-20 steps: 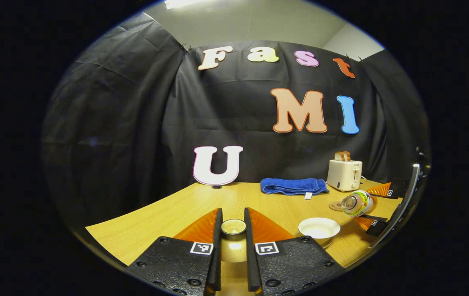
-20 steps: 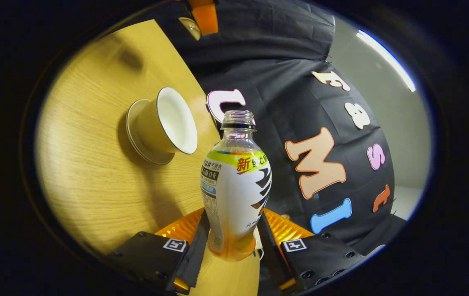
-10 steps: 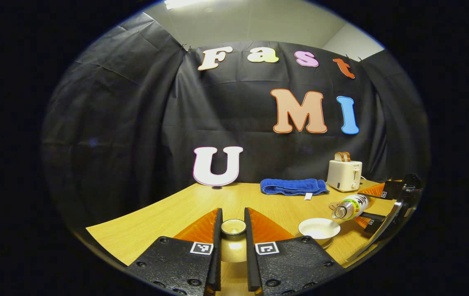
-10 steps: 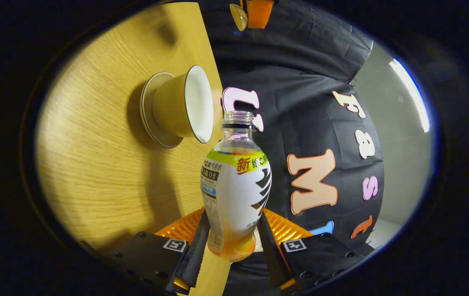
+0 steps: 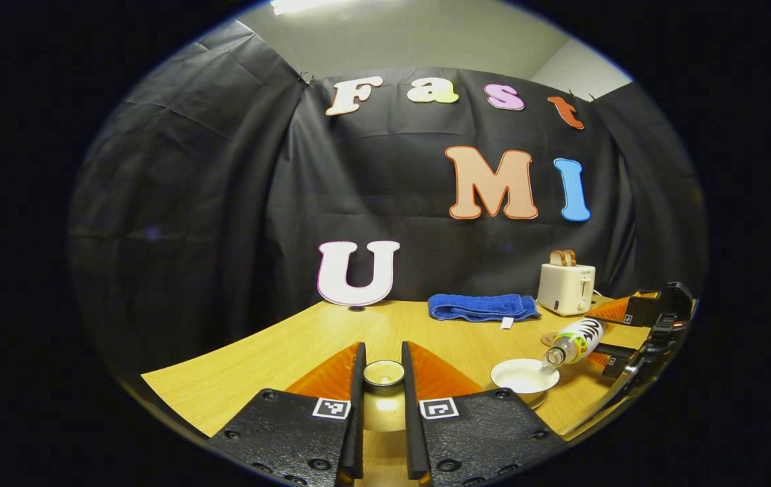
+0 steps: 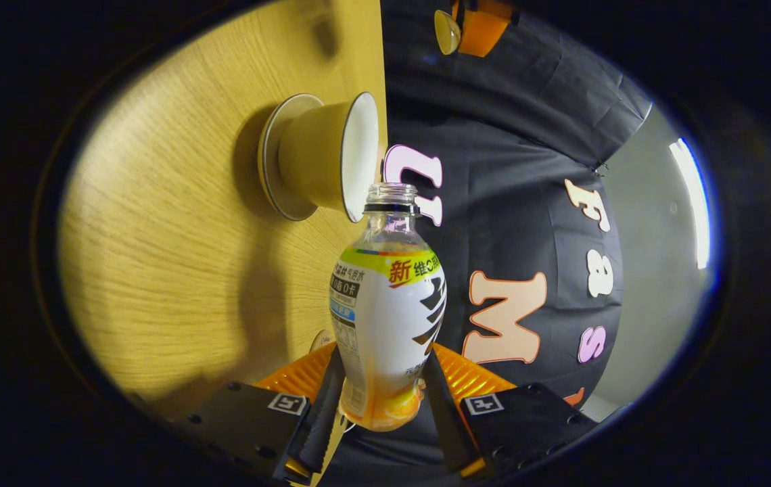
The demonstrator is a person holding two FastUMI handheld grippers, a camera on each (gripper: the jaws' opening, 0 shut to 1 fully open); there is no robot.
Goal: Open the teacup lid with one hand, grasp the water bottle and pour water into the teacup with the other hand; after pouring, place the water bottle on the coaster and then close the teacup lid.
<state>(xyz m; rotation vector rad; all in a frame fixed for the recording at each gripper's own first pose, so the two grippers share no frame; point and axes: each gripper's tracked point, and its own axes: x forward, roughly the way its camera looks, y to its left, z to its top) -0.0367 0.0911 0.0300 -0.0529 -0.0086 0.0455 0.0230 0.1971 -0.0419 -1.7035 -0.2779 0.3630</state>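
Left gripper view: we hold the teacup lid (image 5: 384, 373) pinched between the two fingers of the left hand-held gripper (image 5: 383, 379), lifted off the cup and kept over the near edge of the desk (image 5: 277, 352). To the right, the open teacup (image 5: 525, 376) stands on its saucer, its white inside showing. Our right hand-held gripper (image 5: 612, 331) comes in from the right edge with the water bottle (image 5: 573, 341) tipped mouth-down, the uncapped neck just at the cup's rim. We cannot tell from here whether water is running. Just behind the bottle a small round coaster (image 5: 549, 337) lies on the wood, partly hidden. Farther back, a folded blue towel (image 5: 481, 306) rests beside a white toaster (image 5: 566, 287) with toast in its slots.

In the right gripper view, both fingers of the right hand-held gripper (image 6: 380, 409) press on the lower body of the water bottle (image 6: 387, 304). The scene is rolled on its side: the teacup (image 6: 323, 162) and saucer appear side-on at upper left, and the bottle's open mouth sits just beside the cup's rim. The left hand-held gripper (image 6: 466, 30) with the lid (image 6: 445, 32) appears small near the top edge.
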